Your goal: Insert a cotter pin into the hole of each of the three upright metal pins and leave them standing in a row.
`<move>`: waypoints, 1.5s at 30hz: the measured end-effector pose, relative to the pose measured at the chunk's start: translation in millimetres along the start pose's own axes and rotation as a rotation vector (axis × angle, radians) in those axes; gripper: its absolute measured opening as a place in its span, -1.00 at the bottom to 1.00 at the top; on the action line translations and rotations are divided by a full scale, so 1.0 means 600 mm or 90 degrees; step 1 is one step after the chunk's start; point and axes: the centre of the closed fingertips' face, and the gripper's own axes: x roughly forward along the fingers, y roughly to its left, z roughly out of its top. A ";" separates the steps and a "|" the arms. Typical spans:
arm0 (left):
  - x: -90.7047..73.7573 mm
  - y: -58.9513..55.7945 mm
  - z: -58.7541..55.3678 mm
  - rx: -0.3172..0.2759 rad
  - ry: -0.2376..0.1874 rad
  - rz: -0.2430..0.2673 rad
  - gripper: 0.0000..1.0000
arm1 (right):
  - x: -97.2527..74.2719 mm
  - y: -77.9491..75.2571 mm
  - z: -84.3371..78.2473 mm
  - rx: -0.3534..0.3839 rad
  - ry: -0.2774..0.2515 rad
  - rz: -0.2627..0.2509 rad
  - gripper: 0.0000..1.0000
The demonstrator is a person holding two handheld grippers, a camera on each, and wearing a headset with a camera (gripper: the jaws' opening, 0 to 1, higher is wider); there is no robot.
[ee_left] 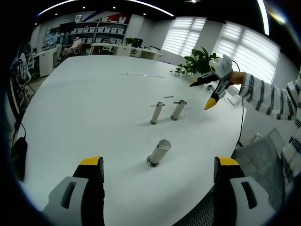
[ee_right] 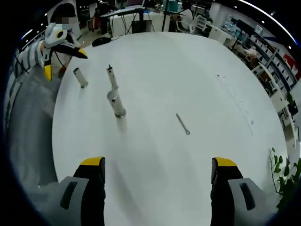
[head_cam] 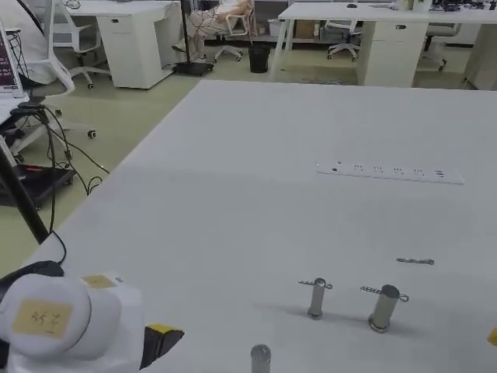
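Work surface: a white table point(head_cam: 233, 194) is seen.
Fitted pins: one grey metal upright pin point(head_cam: 315, 300) and a second grey metal upright pin point(head_cam: 381, 309) stand side by side, each crossed by a cotter pin at the top.
Bare pin: a third grey metal upright pin point(head_cam: 260, 357) stands nearest the person, its top bare.
Loose part: a thin silver cotter pin point(head_cam: 415, 261) lies flat beyond the fitted pair, apart from them.
Left gripper: the yellow-tipped left gripper point(ee_left: 158, 165) is released, jaws wide, nothing grasped; the bare pin stands just ahead.
Right gripper: the yellow-tipped right gripper point(ee_right: 158, 164) is released and empty, carried by a striped sleeve point(ee_left: 270, 96).
Surroundings: a white power strip point(head_cam: 388, 172) lies farther along the table; a potted plant point(ee_left: 197, 61) and black floor cables point(head_cam: 58, 155) are noted.
In the way: the fitted pair stands roughly between the bare pin and the loose cotter pin.
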 end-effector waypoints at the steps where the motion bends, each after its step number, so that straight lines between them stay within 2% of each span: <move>1: 0.000 0.002 -0.001 -0.002 0.001 0.003 0.94 | 0.005 -0.001 -0.003 -0.008 0.008 0.002 0.88; 4: -0.002 0.003 -0.001 -0.016 -0.004 0.002 0.95 | 0.018 -0.007 -0.010 -0.016 0.023 0.009 0.85; 9: -0.005 0.003 -0.004 -0.014 0.000 0.006 0.94 | 0.031 -0.017 -0.016 -0.019 0.037 0.015 0.70; 19: -0.006 0.004 -0.019 -0.029 0.014 0.010 0.92 | 0.051 -0.028 -0.008 -0.045 0.053 0.031 0.69; 23: -0.005 0.000 -0.029 -0.031 0.031 0.001 0.90 | 0.058 -0.035 -0.001 -0.050 0.059 0.036 0.68; 28: -0.008 0.000 -0.029 -0.032 0.028 -0.001 0.89 | 0.062 -0.042 0.009 -0.061 0.075 0.037 0.67; 37: -0.009 0.007 -0.032 -0.035 0.027 -0.003 0.86 | 0.075 -0.044 0.032 -0.092 0.084 0.051 0.58; 45: -0.009 0.012 -0.030 -0.043 0.023 -0.001 0.79 | 0.095 -0.056 0.047 -0.088 0.083 0.068 0.33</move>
